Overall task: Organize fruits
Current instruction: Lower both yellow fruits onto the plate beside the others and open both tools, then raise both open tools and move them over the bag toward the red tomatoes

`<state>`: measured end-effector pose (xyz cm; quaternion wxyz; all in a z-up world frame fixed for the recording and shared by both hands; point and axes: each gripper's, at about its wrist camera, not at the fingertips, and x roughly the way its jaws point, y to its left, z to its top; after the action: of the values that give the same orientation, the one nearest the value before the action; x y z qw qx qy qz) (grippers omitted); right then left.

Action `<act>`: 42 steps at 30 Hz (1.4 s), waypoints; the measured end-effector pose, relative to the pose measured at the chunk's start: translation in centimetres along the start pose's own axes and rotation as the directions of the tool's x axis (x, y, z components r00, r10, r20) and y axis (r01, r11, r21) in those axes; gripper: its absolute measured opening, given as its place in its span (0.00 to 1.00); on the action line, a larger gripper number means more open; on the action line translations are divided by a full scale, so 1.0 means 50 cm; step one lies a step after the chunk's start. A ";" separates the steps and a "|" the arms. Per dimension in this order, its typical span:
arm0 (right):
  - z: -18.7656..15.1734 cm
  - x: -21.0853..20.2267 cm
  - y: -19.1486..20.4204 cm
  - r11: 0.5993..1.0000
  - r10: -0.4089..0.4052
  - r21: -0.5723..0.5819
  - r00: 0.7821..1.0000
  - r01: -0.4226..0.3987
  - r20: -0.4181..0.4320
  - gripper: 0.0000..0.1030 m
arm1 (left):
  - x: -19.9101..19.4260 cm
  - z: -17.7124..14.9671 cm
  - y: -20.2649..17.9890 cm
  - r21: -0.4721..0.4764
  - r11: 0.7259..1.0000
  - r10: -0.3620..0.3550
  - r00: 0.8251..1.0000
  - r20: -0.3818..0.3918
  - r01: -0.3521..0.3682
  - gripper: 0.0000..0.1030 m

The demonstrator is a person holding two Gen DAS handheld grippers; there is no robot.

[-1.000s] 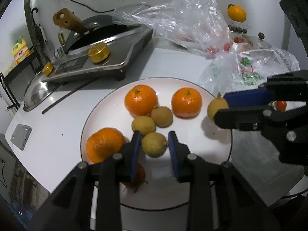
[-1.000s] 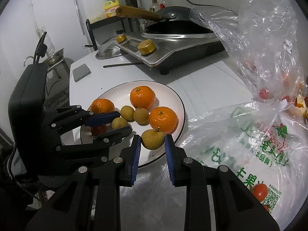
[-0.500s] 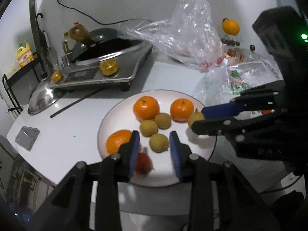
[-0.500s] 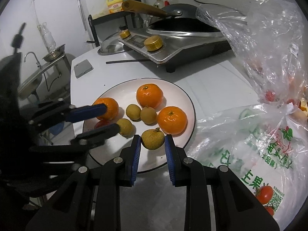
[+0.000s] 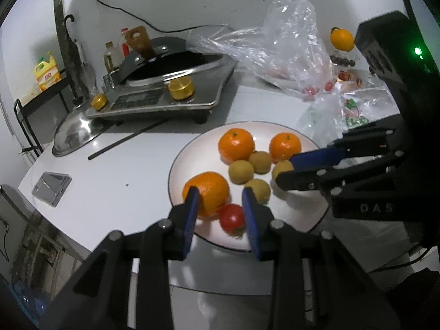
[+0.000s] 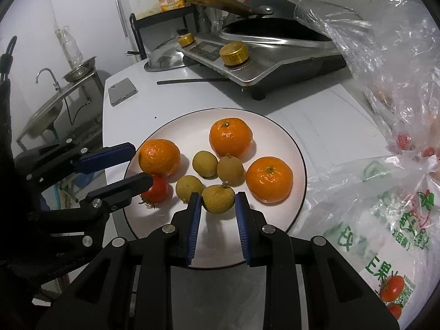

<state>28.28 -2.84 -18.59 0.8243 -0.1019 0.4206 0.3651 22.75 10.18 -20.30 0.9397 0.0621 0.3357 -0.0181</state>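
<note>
Fruit all over the white plate [image 6: 280, 134] on the desk [image 5: 115, 181]: three oranges, brownish longans and one red tomato [image 5: 232, 218]. Left gripper [image 5: 218, 200] hangs over the near rim, fingers spread wide, gripping nothing, the tomato and the nearest orange [image 5: 207, 192] showing between them. Right gripper [image 6: 216, 207] sits low at the opposite rim, fingers parted either side of a stemmed longan [image 6: 218, 198]; contact too close to call.

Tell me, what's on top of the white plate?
On the white plate lie three oranges, four small brownish fruits and one red tomato. The tomato is partly covered by the left gripper.
</note>
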 end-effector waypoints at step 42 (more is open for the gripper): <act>-0.011 -0.040 0.006 0.999 -0.039 0.011 0.999 0.039 0.013 0.31 | -0.030 -0.002 -0.017 -0.026 0.999 -0.029 0.999 0.016 0.029 0.33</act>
<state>26.97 -3.92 -17.34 0.8344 -0.1030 0.4153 0.3474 21.50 9.35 -19.51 0.9427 0.0446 0.3294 -0.0279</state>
